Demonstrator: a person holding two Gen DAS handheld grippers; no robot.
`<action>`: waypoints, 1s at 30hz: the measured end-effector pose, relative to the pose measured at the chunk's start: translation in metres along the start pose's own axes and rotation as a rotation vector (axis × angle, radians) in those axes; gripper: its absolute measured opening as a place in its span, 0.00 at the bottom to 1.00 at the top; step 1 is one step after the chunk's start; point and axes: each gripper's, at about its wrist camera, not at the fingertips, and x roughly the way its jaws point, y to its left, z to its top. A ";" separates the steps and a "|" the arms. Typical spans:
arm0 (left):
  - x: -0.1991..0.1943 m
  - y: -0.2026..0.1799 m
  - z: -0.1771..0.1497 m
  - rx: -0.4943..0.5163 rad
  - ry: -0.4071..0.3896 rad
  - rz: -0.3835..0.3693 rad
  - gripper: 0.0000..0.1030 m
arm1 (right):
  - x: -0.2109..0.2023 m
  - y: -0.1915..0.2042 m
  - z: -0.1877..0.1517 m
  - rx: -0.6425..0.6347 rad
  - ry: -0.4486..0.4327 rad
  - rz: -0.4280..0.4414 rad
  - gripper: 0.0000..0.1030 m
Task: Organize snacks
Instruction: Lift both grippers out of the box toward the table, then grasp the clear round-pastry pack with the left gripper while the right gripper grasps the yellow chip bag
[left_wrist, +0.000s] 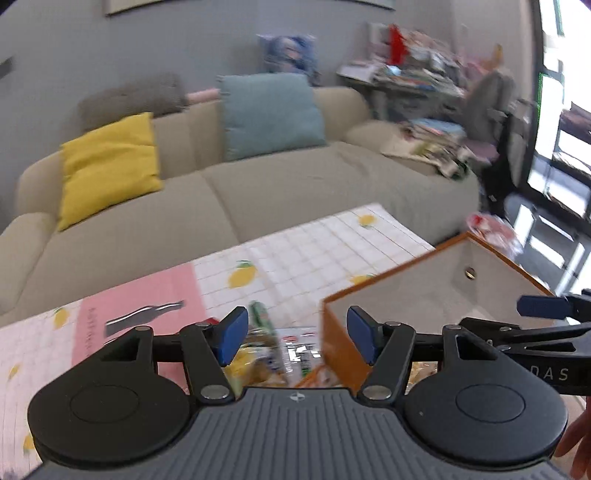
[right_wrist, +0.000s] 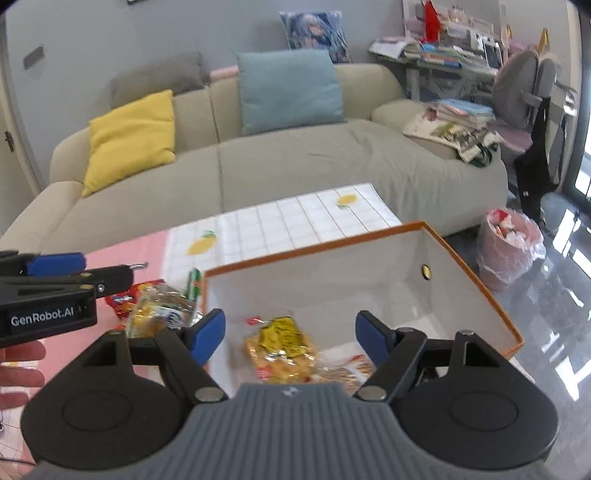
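An orange-rimmed box with white inner walls (right_wrist: 332, 280) stands on the table's right part; it also shows in the left wrist view (left_wrist: 436, 280). A yellow snack bag (right_wrist: 282, 349) lies inside it, under my right gripper (right_wrist: 290, 334), which is open and empty above the box. Several snack packs (right_wrist: 162, 310) lie on the table left of the box, and they show in the left wrist view (left_wrist: 266, 350). My left gripper (left_wrist: 297, 334) is open and empty above those packs, by the box's left corner.
The table carries a lemon-print cloth (right_wrist: 295, 218) and a pink mat (left_wrist: 122, 317). A beige sofa (right_wrist: 295, 166) with yellow and teal cushions stands behind. A pink waste bin (right_wrist: 508, 247) stands on the floor at the right. A cluttered desk (right_wrist: 443, 55) is far right.
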 end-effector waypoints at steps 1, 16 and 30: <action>-0.003 0.006 -0.004 -0.024 -0.002 0.007 0.71 | -0.001 0.006 -0.003 0.000 -0.007 0.003 0.74; -0.027 0.089 -0.074 -0.193 0.025 0.169 0.71 | 0.008 0.099 -0.032 -0.119 -0.027 0.153 0.84; -0.007 0.117 -0.092 -0.207 0.074 0.172 0.72 | 0.052 0.130 -0.036 -0.230 0.055 0.166 0.81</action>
